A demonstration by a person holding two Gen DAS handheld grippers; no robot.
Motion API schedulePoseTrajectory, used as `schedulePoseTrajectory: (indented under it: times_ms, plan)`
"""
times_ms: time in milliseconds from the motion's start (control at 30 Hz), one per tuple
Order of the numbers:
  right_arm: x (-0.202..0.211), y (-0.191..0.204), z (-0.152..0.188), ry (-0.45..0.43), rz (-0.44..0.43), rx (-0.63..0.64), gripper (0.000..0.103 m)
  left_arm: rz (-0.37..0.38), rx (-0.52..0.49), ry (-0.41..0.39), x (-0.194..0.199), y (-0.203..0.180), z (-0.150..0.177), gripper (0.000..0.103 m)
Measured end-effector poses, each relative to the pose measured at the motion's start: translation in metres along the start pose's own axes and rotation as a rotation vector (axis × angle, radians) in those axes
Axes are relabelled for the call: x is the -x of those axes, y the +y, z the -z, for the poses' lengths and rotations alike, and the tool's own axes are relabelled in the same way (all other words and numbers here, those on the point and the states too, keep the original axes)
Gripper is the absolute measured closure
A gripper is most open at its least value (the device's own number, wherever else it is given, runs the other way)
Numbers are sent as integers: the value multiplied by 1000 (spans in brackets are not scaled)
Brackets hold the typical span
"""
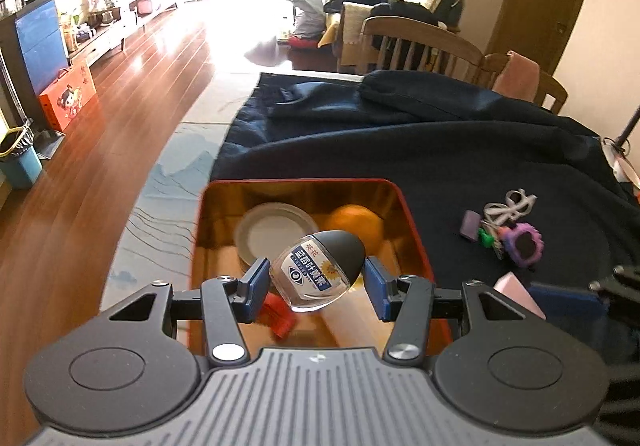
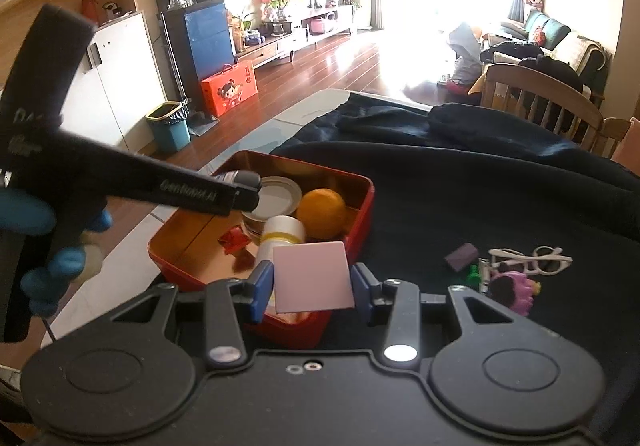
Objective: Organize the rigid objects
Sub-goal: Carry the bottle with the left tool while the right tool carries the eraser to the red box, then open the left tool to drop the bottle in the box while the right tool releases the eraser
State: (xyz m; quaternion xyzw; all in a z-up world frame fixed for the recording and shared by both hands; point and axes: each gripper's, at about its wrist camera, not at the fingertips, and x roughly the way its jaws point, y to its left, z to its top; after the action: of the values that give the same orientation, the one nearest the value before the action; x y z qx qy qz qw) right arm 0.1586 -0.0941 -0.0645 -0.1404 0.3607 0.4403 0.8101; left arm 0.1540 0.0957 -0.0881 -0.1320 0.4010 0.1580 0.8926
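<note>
Both claws carry something above the red metal tin box (image 1: 416, 230), which I use as landmark. Left claw (image 1: 316, 286) is closed on a small clear glass bottle with black egg-shaped cap (image 1: 320, 270), tilted, hanging over the inside of the box. Right claw (image 2: 312, 290) grips a flat pale pink square box (image 2: 312, 278) by its two sides, over the near edge of the tin. I judge both are held so to be dropped into the tin.

Inside the tin lie an orange fruit (image 2: 322, 213), a round grey lid (image 1: 276, 232), a white cylinder jar (image 2: 282, 234) and a small red piece (image 2: 234, 240). Right of the tin, on the dark blue cloth (image 1: 440, 149) covering the surface, white toy glasses (image 2: 532, 256), a purple flower-shaped toy (image 1: 524, 246) and a small purple block (image 2: 462, 256) wait. Beyond are wooden chairs (image 1: 420, 41) and wooden floor (image 1: 120, 117).
</note>
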Motion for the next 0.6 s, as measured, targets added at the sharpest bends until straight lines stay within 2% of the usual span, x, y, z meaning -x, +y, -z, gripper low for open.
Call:
schedulePoseTrajectory:
  times_ms: [300, 600]
  plan:
    - [-27, 17, -12, 29, 25, 12, 62, 0, -49, 20, -38, 21, -19, 53]
    - [-60, 46, -26, 60, -27, 70, 62, 16, -92, 39, -70, 30, -34, 53]
